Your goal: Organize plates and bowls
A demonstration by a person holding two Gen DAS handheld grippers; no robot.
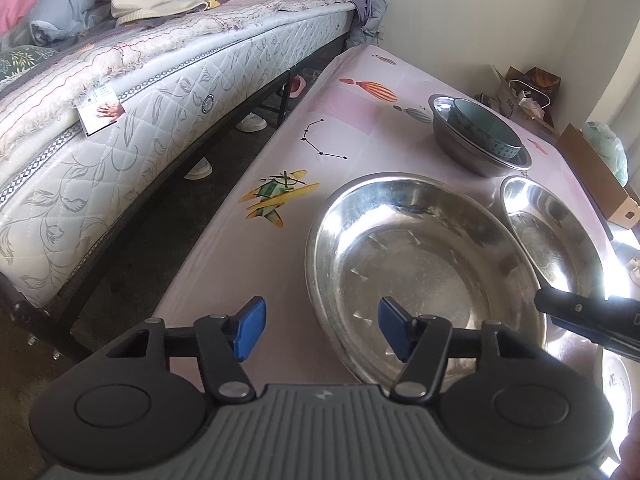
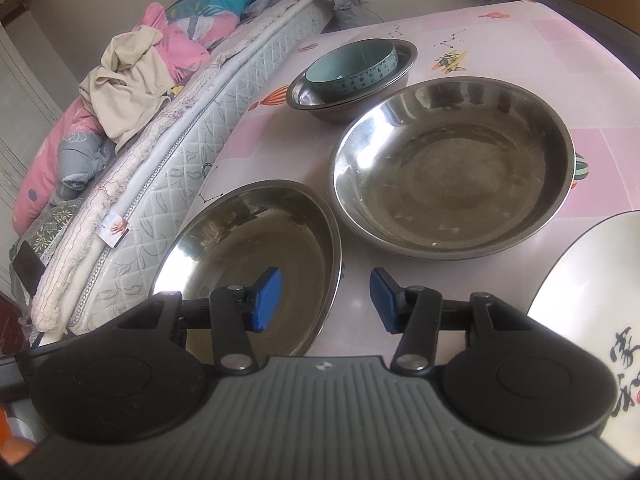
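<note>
In the left wrist view, the left gripper (image 1: pixel 320 330) is over the pink table (image 1: pixel 280 248). Its two blue pads (image 1: pixel 250 328) stand apart and nothing is pressed between them. The left rim of a big steel plate (image 1: pixel 416 268) lies in the gap, with one pad outside the plate over the cloth and the other pad above its inside. Just beside this plate on the right is a second steel plate (image 1: pixel 548 236); a black finger of the right gripper (image 1: pixel 576 312) reaches over its near edge. Further back there is a steel bowl (image 1: pixel 472 148), and a teal bowl (image 1: pixel 484 130) sits tilted inside it. At the lower right edge a small part of a white plate (image 1: pixel 616 384) is seen in strong light. A bed (image 1: pixel 160 112) with a quilted mattress runs along the left side of the table.

In the right wrist view, the right gripper (image 2: pixel 326 300) has also its pads (image 2: pixel 266 300) apart, holding nothing. The right rim of the near steel plate (image 2: pixel 256 256) is between them; the left pad is above the plate's inside, the right pad above the table (image 2: pixel 520 40). The other steel plate (image 2: pixel 452 168) lies behind, near to it. The teal bowl (image 2: pixel 352 68) leans in the steel bowl (image 2: pixel 344 104) at the back. The white plate (image 2: pixel 592 280), with dark writing, lies at the right
</note>
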